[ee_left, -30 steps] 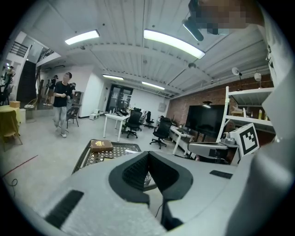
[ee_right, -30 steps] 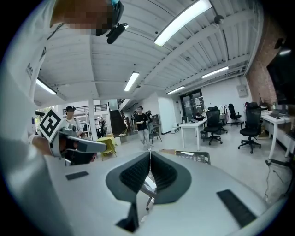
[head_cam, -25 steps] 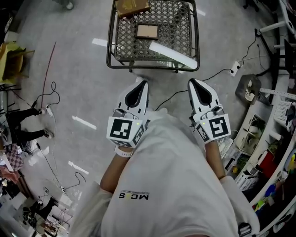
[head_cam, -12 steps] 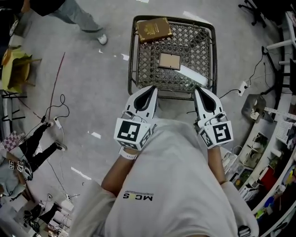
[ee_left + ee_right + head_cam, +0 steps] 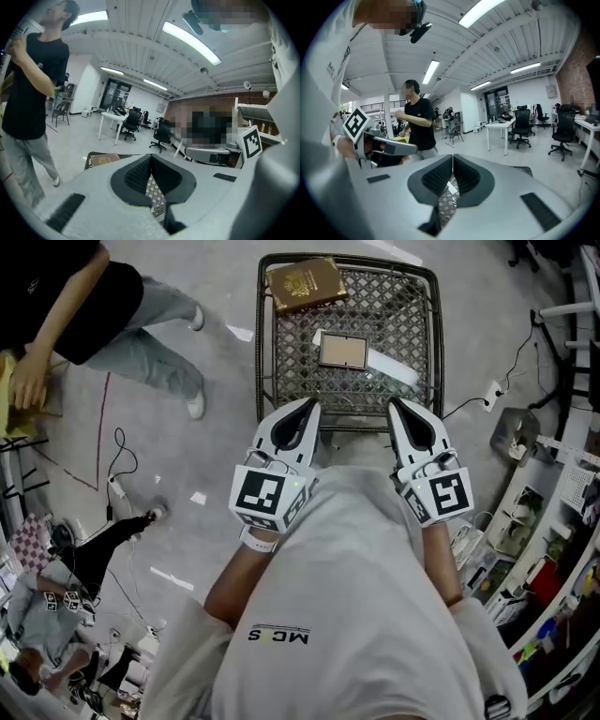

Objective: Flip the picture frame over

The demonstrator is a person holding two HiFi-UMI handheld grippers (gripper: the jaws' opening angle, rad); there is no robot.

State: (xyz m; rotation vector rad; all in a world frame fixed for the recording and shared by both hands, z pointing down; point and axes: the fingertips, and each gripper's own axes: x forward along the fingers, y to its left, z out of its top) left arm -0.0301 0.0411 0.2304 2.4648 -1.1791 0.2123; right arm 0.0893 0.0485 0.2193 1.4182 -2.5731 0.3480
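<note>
A small picture frame [image 5: 342,352] lies flat on the mesh top of a dark wire table [image 5: 427,334], brown side up. My left gripper [image 5: 307,406] is held just short of the table's near edge, shut and empty. To its right my right gripper [image 5: 396,405] sits at the same height, also shut with nothing in it. Both point toward the table, well short of the frame. In the left gripper view the jaws [image 5: 151,157] meet at the tips, with mesh showing below. The right gripper view shows its jaws [image 5: 453,157] closed the same way.
A brown book with gold print [image 5: 306,283] rests at the table's far left corner. A white strip [image 5: 389,368] lies beside the frame. A person in a black top [image 5: 89,306] stands at the left. Cables [image 5: 117,474] trail over the floor; cluttered shelving [image 5: 553,559] lines the right.
The view has closed in on the wire table, so both grippers now sit at its near edge. A person has come into view at the left. Both grippers stayed shut.
</note>
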